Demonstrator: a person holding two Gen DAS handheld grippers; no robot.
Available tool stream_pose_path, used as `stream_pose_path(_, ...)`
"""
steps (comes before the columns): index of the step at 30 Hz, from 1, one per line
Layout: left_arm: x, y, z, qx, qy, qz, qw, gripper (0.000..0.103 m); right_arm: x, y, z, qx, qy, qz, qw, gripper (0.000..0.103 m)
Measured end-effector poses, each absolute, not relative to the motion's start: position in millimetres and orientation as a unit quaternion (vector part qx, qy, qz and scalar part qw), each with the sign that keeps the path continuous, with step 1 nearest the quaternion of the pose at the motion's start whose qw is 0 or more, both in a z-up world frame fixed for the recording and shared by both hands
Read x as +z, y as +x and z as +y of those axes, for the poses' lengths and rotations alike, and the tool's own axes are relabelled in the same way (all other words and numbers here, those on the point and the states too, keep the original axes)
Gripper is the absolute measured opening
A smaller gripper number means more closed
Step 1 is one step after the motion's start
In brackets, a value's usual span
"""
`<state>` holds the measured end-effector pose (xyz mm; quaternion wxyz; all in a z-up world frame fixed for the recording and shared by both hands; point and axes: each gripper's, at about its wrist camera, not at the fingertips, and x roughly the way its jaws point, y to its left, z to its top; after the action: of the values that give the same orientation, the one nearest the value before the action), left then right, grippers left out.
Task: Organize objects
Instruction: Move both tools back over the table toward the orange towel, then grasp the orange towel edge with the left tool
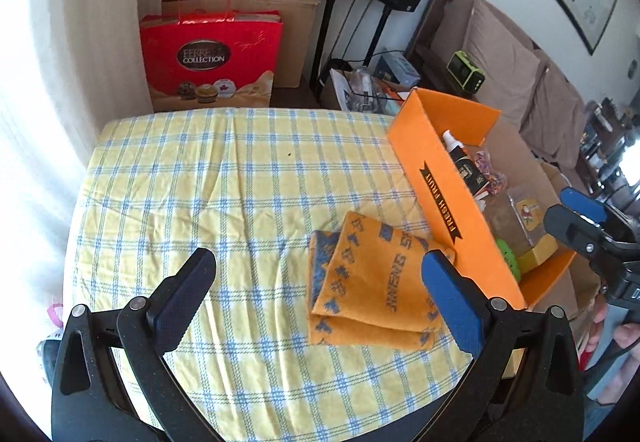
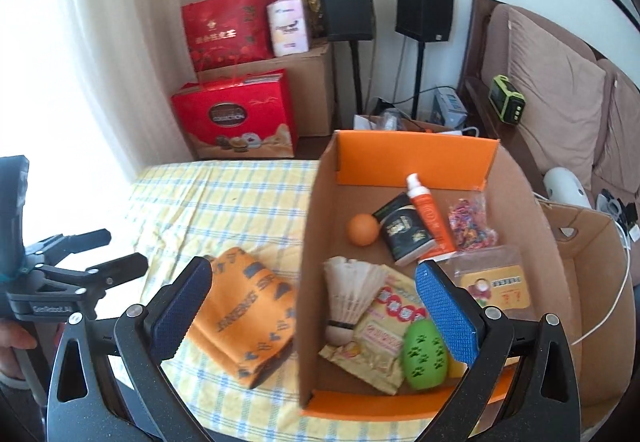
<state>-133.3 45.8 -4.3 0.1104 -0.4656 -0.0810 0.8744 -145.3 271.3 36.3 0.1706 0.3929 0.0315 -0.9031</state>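
The fingers of the left gripper stand wide apart with nothing between them, one dark pad over the bare cloth and one blue pad over the near corner of the folded orange towel with grey-blue paw prints and lettering. The right gripper is likewise spread and empty, its dark-blue left finger above the towel and its blue right finger above the inside of the box. The towel lies flat on the yellow tablecloth with blue checks, just beside the long outer wall of the open orange cardboard box. Inside the box, nearest the right wrist camera, lie a green oval rubber toy with paw prints, a yellow foil snack packet and a white feather shuttlecock resting partly on the packet. A clear bag holding a yellow card lies to the right. Farther in are an orange ball, a black and gold carton, an orange tube with a white cap leaning against the carton, and a small bag of coloured rubber bands. Beyond the table stand red gift boxes and two black speakers on stands.
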Motion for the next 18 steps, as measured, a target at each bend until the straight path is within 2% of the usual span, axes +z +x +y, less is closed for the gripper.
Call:
stream_pose_path(5, -26.7, -126.0, 32.3, 0.865, -0.482, -0.094, 0.106, 0.102, 29.4, -130.9, 249.9, -0.900, 0.391, 0.040, 0.187, 0.103)
stream_pose_path(11, -50.7, -122.4, 32.5, 0.854, -0.499, -0.099, 0.110, 0.094, 21.7, -118.0, 240.1, -0.906, 0.380, 0.015, 0.187, 0.102)
stream_pose_path(16, -65.9, -125.9, 38.8, 0.846, -0.510, -0.103, 0.119, 0.091, 18.4, -113.5, 244.5, -0.900, 0.382, -0.040, 0.207, 0.092)
stream_pose_path(18, -71.2, -129.6, 44.2, 0.843, -0.512, -0.107, 0.129, 0.083, 19.6, -109.4, 246.3, -0.902, 0.379, -0.040, 0.203, 0.091)
